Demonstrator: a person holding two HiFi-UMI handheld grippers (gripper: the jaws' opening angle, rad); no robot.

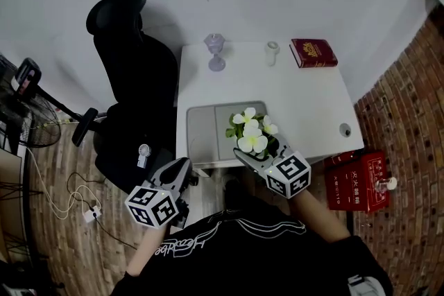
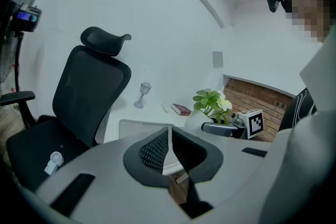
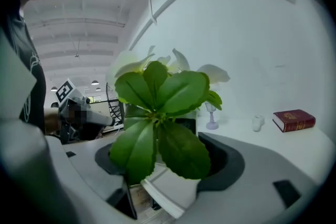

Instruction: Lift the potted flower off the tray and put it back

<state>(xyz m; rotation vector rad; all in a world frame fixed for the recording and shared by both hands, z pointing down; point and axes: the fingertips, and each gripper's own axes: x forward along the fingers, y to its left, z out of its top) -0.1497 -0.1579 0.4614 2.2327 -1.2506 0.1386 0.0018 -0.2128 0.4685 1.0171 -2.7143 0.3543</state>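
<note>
The potted flower [image 1: 252, 132], with white blooms and green leaves in a white pot [image 3: 167, 192], hangs in the air over the near right corner of the grey tray [image 1: 208, 132]. My right gripper [image 1: 261, 153] is shut on the pot, whose leaves [image 3: 157, 113] fill the right gripper view. My left gripper [image 1: 177, 174] is shut and holds nothing, off the table's near left corner beside the chair. In the left gripper view its jaws [image 2: 169, 145] meet, and the tray [image 2: 137, 126], flower [image 2: 212, 104] and right gripper [image 2: 227, 129] lie beyond.
On the white table [image 1: 305, 104] at the back stand a glass goblet [image 1: 216, 52], a small white cup [image 1: 272, 50] and a red book [image 1: 313, 52]. A black office chair [image 1: 132, 80] stands left of it. Red boxes [image 1: 357, 180] sit on the floor at right.
</note>
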